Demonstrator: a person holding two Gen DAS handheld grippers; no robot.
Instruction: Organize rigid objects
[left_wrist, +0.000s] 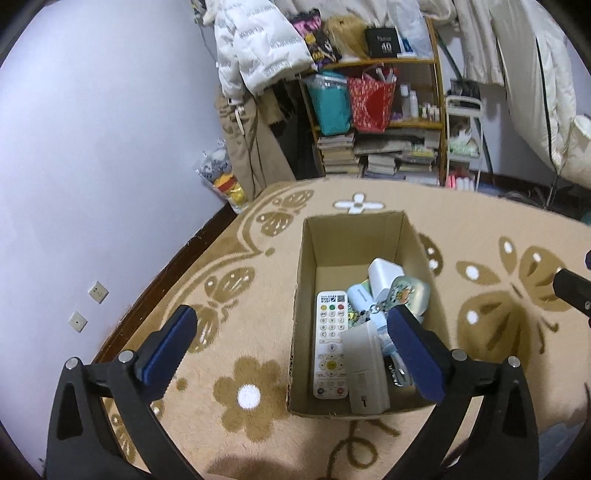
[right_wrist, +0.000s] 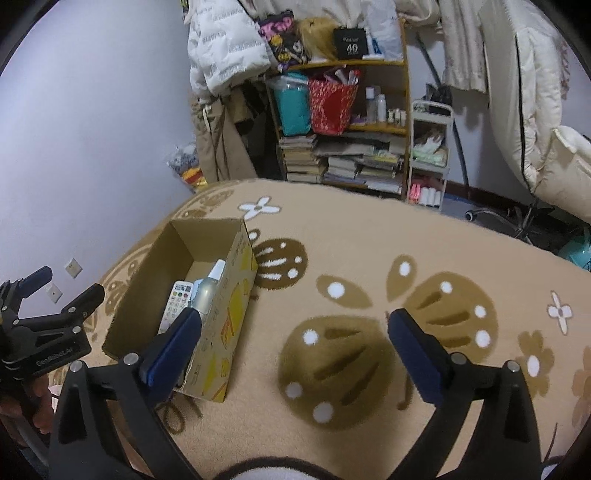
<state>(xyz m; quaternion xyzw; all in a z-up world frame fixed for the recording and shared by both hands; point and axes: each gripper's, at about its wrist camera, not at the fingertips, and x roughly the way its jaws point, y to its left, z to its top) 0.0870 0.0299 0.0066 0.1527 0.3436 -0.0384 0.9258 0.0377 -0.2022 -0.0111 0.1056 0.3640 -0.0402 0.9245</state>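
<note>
I'm seeing the cardboard box (left_wrist: 364, 314) lying long axis away from me, right under the left gripper (left_wrist: 291, 347), remote (left_wrist: 330, 343) and small bits inside. Right gripper (right_wrist: 291, 343) is hanging beside it over bare blanket (right_wrist: 369, 240). Both sets of fingers are standing wide apart, holding nothing. Cluttered shelf (left_wrist: 376, 110) behind.

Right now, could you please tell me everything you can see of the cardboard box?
The box is plain brown corrugated cardboard, open-topped, with yellow print on one outer side. It sits upright on the rug. Inside lie a white remote, a white rectangular gadget leaning on it and other small items. Neither gripper touches it.
</note>
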